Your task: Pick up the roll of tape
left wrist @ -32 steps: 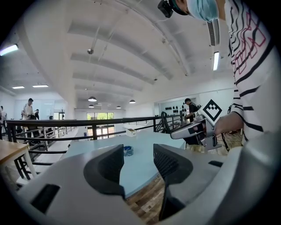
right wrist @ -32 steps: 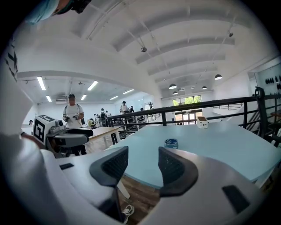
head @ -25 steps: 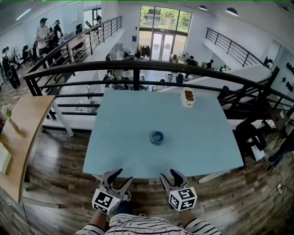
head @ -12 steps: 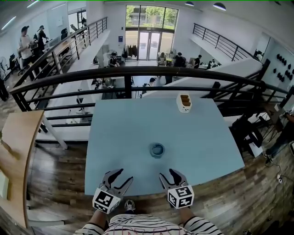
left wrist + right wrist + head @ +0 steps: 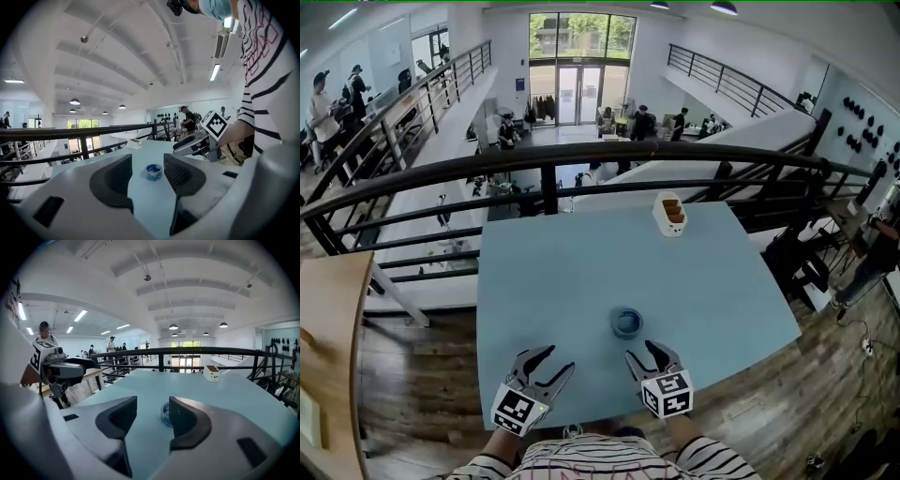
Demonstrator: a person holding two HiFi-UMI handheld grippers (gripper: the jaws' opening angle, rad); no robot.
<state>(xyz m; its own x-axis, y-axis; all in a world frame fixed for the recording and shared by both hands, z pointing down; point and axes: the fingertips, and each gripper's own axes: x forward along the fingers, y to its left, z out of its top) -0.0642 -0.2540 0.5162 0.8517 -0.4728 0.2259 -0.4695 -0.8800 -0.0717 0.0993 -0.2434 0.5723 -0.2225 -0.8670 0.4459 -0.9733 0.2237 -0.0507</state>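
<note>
A small blue roll of tape (image 5: 626, 322) lies flat on the light blue table (image 5: 553, 281), toward its near edge. My right gripper (image 5: 641, 352) is open just short of the roll, slightly to its right; in the right gripper view its right jaw hides part of the tape (image 5: 164, 413). My left gripper (image 5: 556, 360) is open too, to the left of the roll and apart from it. In the left gripper view the tape (image 5: 153, 171) shows between the jaws, farther off. Both grippers hold nothing.
A small white box with a brown top (image 5: 670, 214) stands near the table's far edge. A black railing (image 5: 544, 169) runs right behind the table, with a drop beyond it. A wooden table (image 5: 333, 309) is at the left.
Both grippers have moved forward from in front of the table to over its near edge. The tape now lies much nearer to them. Both stayed open.
</note>
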